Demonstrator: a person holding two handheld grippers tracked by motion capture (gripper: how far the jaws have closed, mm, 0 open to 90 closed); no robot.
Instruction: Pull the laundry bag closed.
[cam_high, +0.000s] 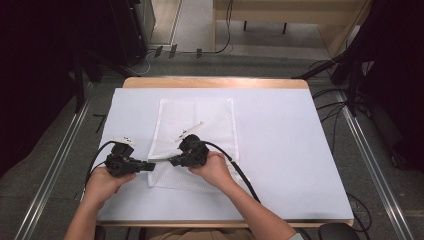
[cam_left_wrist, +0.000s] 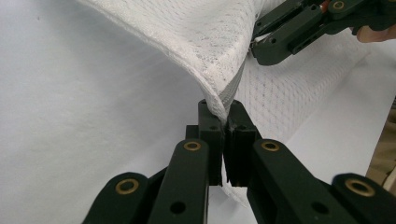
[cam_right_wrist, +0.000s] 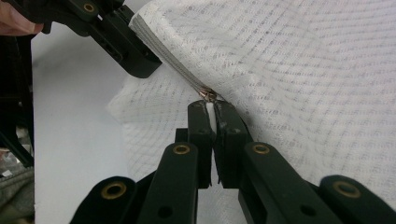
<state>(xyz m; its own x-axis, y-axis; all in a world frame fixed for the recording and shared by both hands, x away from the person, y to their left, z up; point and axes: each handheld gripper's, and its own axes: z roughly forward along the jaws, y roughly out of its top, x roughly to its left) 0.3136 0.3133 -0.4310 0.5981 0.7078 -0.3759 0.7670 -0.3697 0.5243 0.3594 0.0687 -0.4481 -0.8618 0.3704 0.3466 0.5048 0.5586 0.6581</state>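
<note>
The left claw (cam_left_wrist: 223, 122) is clamped tight on the hemmed edge of a white mesh bag (cam_high: 196, 131). The right claw (cam_right_wrist: 211, 112) is pinched shut on the white pull tab of the bag's zipper (cam_right_wrist: 208, 95), whose small metal slider sits just above its tips. In the high view both claws meet at the lower left corner of the bag, left (cam_high: 151, 165) and right (cam_high: 173, 161) nearly tip to tip, with that corner lifted off the surface (cam_high: 280, 150).

The likeliest trouble, I judge, is the thin tab slipping out of the right claw if it is pulled at an angle to the zipper line. The left grip holds only a narrow strip of hem, so a hard tug could drag the fabric free or bunch it into the slider and jam it.

The bag is a flat, pale rectangle of open-weave netting, soft and limp, lying left of centre in the frame.
</note>
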